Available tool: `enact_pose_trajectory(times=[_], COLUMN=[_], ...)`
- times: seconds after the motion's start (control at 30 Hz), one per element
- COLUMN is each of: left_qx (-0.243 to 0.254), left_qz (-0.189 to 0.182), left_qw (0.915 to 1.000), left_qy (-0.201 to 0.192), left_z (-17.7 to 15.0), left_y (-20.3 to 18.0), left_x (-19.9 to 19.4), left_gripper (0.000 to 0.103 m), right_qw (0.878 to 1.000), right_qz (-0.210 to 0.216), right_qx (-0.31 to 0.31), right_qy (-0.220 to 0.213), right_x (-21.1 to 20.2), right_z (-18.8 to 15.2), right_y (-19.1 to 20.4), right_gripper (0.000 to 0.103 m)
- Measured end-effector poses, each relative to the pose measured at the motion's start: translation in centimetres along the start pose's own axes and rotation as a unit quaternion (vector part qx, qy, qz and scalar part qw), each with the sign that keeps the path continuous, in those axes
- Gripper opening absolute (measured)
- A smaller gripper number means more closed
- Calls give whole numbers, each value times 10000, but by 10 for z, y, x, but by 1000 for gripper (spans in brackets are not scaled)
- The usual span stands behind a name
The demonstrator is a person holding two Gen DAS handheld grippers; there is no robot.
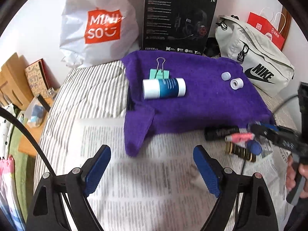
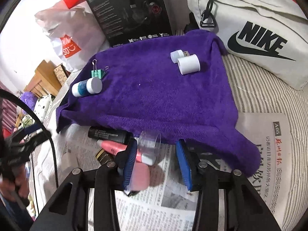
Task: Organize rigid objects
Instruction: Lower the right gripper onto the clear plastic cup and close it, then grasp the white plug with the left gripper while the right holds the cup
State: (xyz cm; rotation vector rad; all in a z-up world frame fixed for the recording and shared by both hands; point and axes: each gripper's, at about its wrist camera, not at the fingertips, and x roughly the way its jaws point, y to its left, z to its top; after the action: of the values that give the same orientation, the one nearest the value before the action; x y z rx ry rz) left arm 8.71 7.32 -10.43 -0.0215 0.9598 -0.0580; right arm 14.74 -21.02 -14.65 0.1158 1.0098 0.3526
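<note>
Right claw [image 2: 156,161] part-open, straddling the pink tube [image 2: 113,147], unpinched; left claw [image 1: 152,165] wide, empty. Centre pads, then squeeze gently.

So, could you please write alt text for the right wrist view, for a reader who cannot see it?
The right hand-held gripper hovers over small items on newspaper, its blue pads either side of a clear plastic cup and a pink tube. Behind lies a purple towel carrying a blue-and-white bottle, a green binder clip and a white cylinder.
</note>
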Motion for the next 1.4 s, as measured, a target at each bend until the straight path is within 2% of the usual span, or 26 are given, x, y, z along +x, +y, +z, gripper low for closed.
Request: enact_pose_trajectory(times=[0.23,0.3,0.33,0.37,0.57,0.73,0.97,1.1,1.2,1.27,1.4], left_qx=[-45,-44,-38,-23,79,98,657,973,1018,1088,1343], left_qz=[-160,-204,-210,-218,-257,-589,-668,-461,-476,-512,-582], left_qw=[9998,9997,9997,9996,9995,9982,9956,9942,9937,9927,9892], left_qy=[86,119,134,159,174,29,-2,2,-23,-29,4], left_z=[-17,-20,-21,-22,-27,-29,-38,-42,-43,-44,-45], left_y=[-3,-5,-6,-8,-15,-17,-43,-54,-55,-57,-62], left_x=[2,5,6,7,9,6,12,19,22,23,28], left_gripper=[87,87,87,87,87,87,87,87,84,71,60], right_qw=[9997,9999,10000,10000,9997,9981,9966,9970,9971,9975,9978], right_qz=[-225,-140,-11,21,23,-215,-507,-505,-519,-496,-449], right_qx=[-37,-33,-27,-21,-165,-441,-533,-477,-456,-421,-430], right_qy=[-63,-82,-56,-51,-192,-362,-382,-354,-328,-288,-226], right_x=[8,7,7,7,0,-26,-52,-57,-57,-55,-50], right_z=[-1,-1,-1,-1,-6,-12,-30,-37,-41,-43,-45], right_y=[5,3,3,3,3,1,-16,-22,-24,-25,-24], right_gripper=[41,31,21,19,18,18,18,18,18,18,18])
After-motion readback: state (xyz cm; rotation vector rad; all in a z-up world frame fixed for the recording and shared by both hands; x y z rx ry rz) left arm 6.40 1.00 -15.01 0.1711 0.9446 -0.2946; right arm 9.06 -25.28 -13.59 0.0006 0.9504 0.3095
